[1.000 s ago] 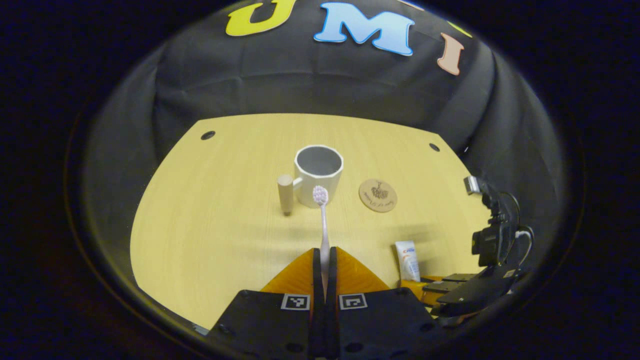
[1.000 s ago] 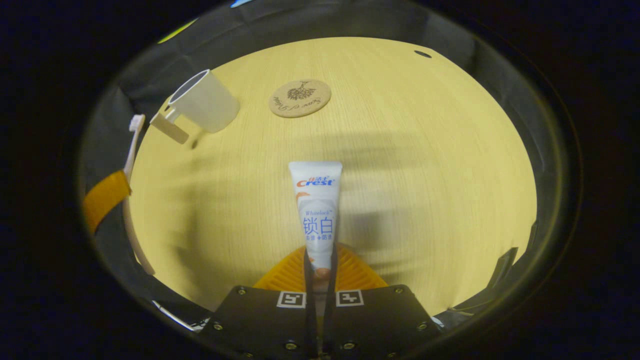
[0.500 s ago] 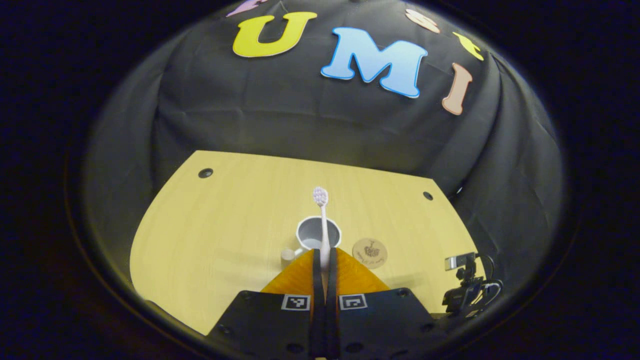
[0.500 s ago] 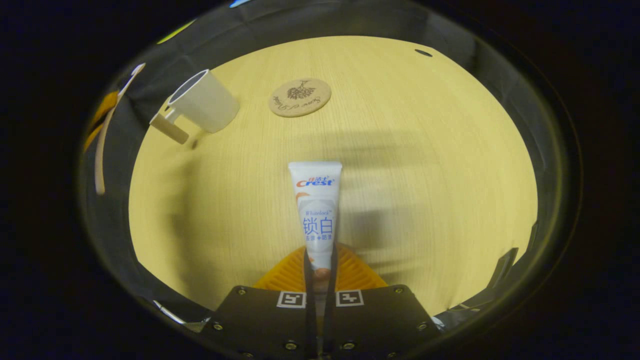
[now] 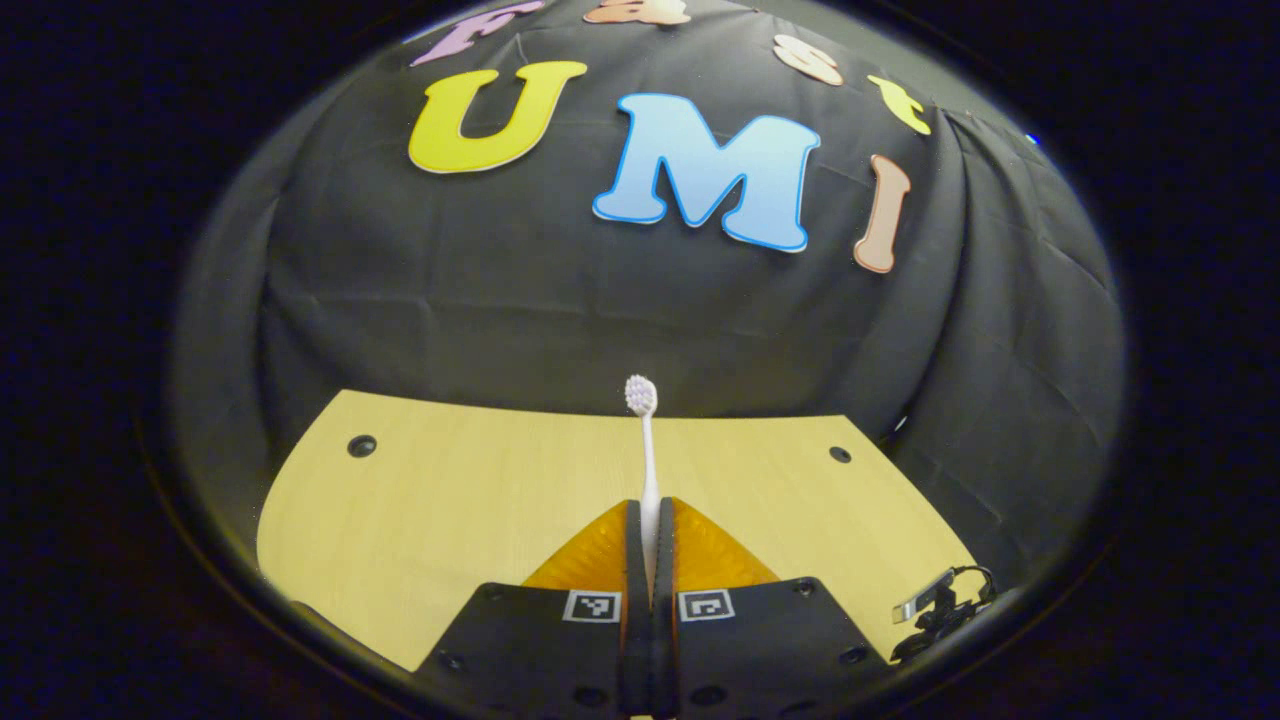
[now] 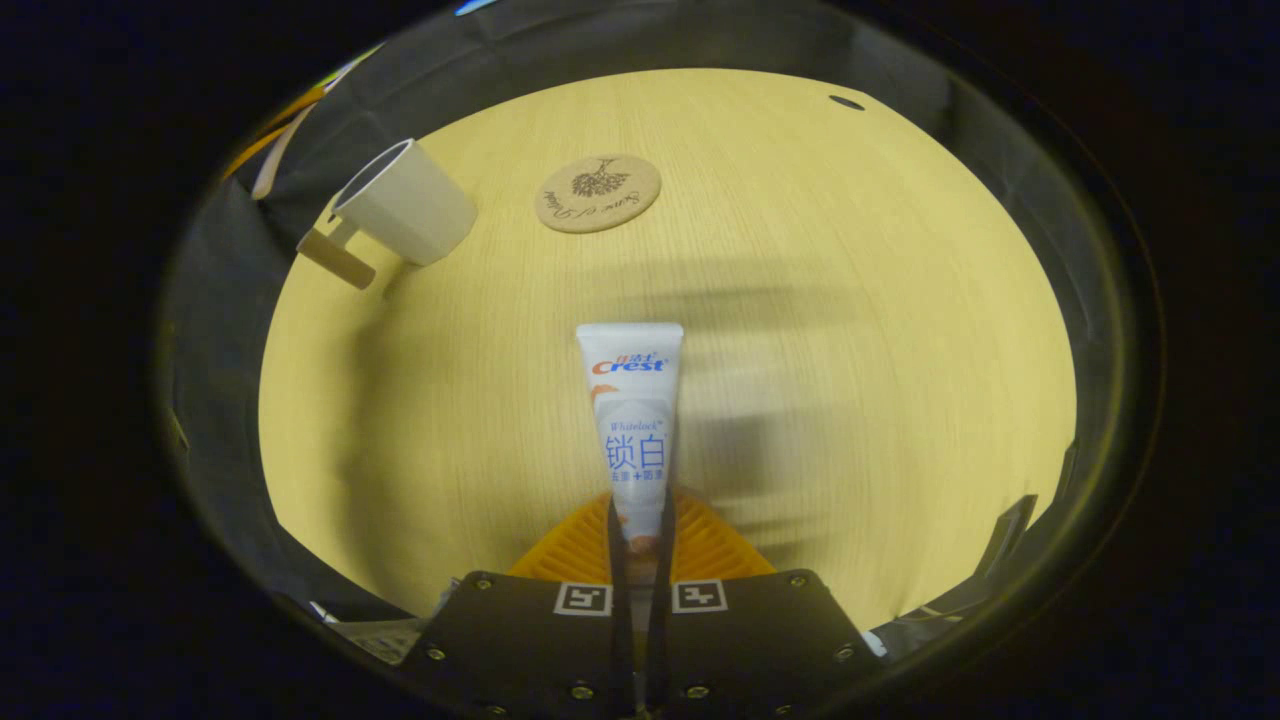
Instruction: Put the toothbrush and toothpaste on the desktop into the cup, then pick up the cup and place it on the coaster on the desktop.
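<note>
The left tongs (image 5: 648, 530) are clamped on the toothbrush (image 5: 645, 450), raised above the worktop (image 5: 450, 500) and pointing level toward its far edge. The right tongs (image 6: 640, 530) grip the toothpaste (image 6: 632, 420), angled down over the worktop.

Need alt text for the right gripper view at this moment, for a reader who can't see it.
The right gripper is shut on a toothpaste tube that points forward over a light wooden desktop. Farther off to the left stands a white cup with a side handle, and to its right a round coaster lies flat.
</note>
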A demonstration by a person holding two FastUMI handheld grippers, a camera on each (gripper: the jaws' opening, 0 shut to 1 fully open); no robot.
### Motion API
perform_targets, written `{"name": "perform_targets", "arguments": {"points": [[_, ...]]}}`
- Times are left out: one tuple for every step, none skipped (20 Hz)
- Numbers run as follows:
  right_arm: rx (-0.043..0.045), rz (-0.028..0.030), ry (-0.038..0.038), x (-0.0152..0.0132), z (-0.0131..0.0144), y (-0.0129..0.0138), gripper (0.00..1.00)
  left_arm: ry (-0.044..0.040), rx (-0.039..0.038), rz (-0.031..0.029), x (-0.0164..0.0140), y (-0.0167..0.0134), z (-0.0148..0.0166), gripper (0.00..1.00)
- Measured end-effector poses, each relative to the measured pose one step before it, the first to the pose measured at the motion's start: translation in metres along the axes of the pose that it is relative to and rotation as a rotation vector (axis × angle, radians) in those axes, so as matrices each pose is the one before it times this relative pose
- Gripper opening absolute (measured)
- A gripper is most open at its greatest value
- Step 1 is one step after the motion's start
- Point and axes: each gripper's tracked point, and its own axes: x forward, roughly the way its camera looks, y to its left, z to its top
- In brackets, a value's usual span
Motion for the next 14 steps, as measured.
{"name": "perform_targets", "arguments": {"points": [[0.00186, 0.00031, 0.00047, 0.00012, -0.00002, -0.00063, 0.07, -0.01441, 0.00468, -0.01196, 0.0068, -0.00151, 0.003, 0.07], [0.00148, 0.00055, 0.0011, -0.00043, -0.00001, 0.00015, 0.07, -0.01728, 0.00357, -0.00542, 0.00597, -0.00047, 0.00164, 0.06], [0.00166, 0.00037, 0.0014, 0.00047, -0.00016, 0.0005, 0.07, -0.02026, 0.00258, -0.00431, 0.00576, 0.0007, 0.00344, 0.07], [0.00119, 0.00017, 0.0016, -0.00039, 0.00068, 0.00009, 0.07, -0.00706, 0.00114, -0.00198, 0.00779, 0.00131, 0.00018, 0.07], [0.00094, -0.00012, 0.00167, -0.00008, -0.00025, -0.00038, 0.07, 0.0057, 0.0015, 0.00229, 0.00709, 0.00191, -0.00355, 0.07], [0.00034, -0.00086, 0.00172, 0.00037, -0.0004, 0.0002, 0.07, 0.00659, 0.00163, 0.0031, 0.0059, 0.0017, -0.00394, 0.07], [-0.00012, -0.0013, 0.0018, -0.00006, 0.00076, 0.00009, 0.07, 0.00266, 0.00314, 0.00715, 0.00586, 0.00308, -0.00325, 0.07], [-0.00049, -0.00151, 0.00134, 0.00046, -0.00045, 0.00021, 0.07, 0.00021, 0.00722, 0.00927, 0.00685, 0.00132, -0.00483, 0.07], [-0.00147, -0.00168, 0.00138, -0.00046, 0.00063, -0.00006, 0.07, -0.00143, 0.00957, 0.01023, 0.00395, 0.00247, -0.0046, 0.07], [-0.00169, -0.0017, 0.00058, -0.00017, 0.00016, 0.00011, 0.07, 0.00686, 0.00773, 0.00374, 0.00475, 0.00099, -0.00777, 0.07], [-0.00181, -0.00129, 0.00019, 0.00032, 0.00006, 0.00007, 0.07, 0.00931, 0.00713, 0.00451, 0.00499, 0.00107, -0.00751, 0.07], [-0.00235, -0.00084, -0.00004, 0.00005, -0.00056, 0.00005, 0.07, 0.00393, 0.00486, 0.00918, 0.00412, 0.00203, -0.00615, 0.07], [-0.00263, -0.00056, -0.00023, -0.00023, -0.00014, -0.00013, 0.07, 0.00407, 0.00219, 0.00884, 0.00382, 0.00162, -0.00604, 0.07], [-0.00272, 0.00022, -0.00048, 0.00014, -0.0001, -0.00001, 0.07, 0.00941, -0.00311, 0.0039, 0.00238, -0.00013, -0.00996, 0.07]]}}
